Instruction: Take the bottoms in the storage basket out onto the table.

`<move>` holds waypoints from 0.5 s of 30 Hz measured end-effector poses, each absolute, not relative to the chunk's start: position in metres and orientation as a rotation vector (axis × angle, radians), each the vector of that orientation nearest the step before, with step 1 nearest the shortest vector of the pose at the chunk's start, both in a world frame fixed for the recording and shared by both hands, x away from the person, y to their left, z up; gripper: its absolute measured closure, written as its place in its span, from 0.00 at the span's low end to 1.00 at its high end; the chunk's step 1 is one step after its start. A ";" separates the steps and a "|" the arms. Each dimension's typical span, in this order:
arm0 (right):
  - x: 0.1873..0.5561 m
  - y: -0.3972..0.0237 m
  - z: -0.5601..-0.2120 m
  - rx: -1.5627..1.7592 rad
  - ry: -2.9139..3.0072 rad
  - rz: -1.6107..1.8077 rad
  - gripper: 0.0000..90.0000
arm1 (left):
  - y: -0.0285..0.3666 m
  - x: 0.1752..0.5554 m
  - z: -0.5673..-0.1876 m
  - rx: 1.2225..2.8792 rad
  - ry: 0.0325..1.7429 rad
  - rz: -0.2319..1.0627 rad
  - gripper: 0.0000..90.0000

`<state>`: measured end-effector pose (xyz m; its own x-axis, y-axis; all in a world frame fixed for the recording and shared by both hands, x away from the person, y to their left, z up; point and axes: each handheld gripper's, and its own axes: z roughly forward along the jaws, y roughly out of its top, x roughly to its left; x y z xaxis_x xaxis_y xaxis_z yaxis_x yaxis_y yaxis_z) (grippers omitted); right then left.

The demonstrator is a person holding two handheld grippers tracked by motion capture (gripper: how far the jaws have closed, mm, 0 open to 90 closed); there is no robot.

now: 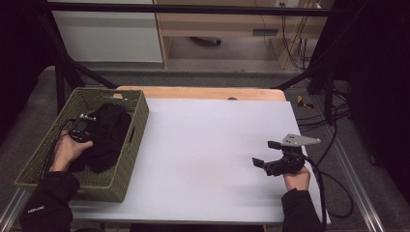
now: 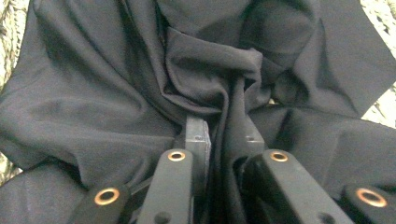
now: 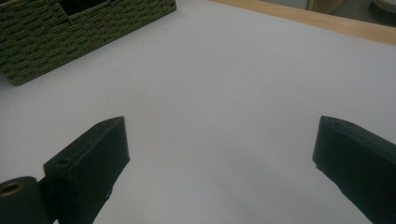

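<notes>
A crumpled black cloth point(image 1: 109, 135) lies in the green woven basket point(image 1: 138, 108) at the table's left. My left gripper point(image 1: 89, 128) is down inside the basket against it. In the left gripper view the jaws are pinched on a fold of the black cloth point(image 2: 140, 79), which bunches up between them at my left gripper point(image 2: 223, 133). My right gripper point(image 1: 265, 153) rests over the white table point(image 1: 203, 145) near its right front, jaws wide apart. Between the jaws of my right gripper point(image 3: 219, 149) there is only bare white surface.
The basket's near corner point(image 3: 93, 25) shows at the upper left of the right gripper view. A wooden strip point(image 1: 203, 93) runs along the table's far edge. Cables point(image 1: 333, 159) trail off the right side. Black frame bars stand behind the table.
</notes>
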<state>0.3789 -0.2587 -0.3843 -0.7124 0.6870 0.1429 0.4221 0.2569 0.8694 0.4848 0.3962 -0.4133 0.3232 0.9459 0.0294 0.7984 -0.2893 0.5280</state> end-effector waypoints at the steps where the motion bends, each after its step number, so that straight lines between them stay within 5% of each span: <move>1: 0.379 -0.259 -0.384 1.027 2.266 1.436 0.05 | 0.397 0.485 -0.412 2.170 1.546 0.465 0.90; 15: 0.379 -0.260 -0.383 1.032 2.262 1.437 0.05 | 0.393 0.475 -0.385 2.034 1.465 0.452 0.93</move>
<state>0.3785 -0.2598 -0.3835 -0.7105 0.6890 0.1430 0.4223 0.2548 0.8699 0.4751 0.3932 -0.3848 0.3375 0.9392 -0.0634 0.7403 -0.2232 0.6341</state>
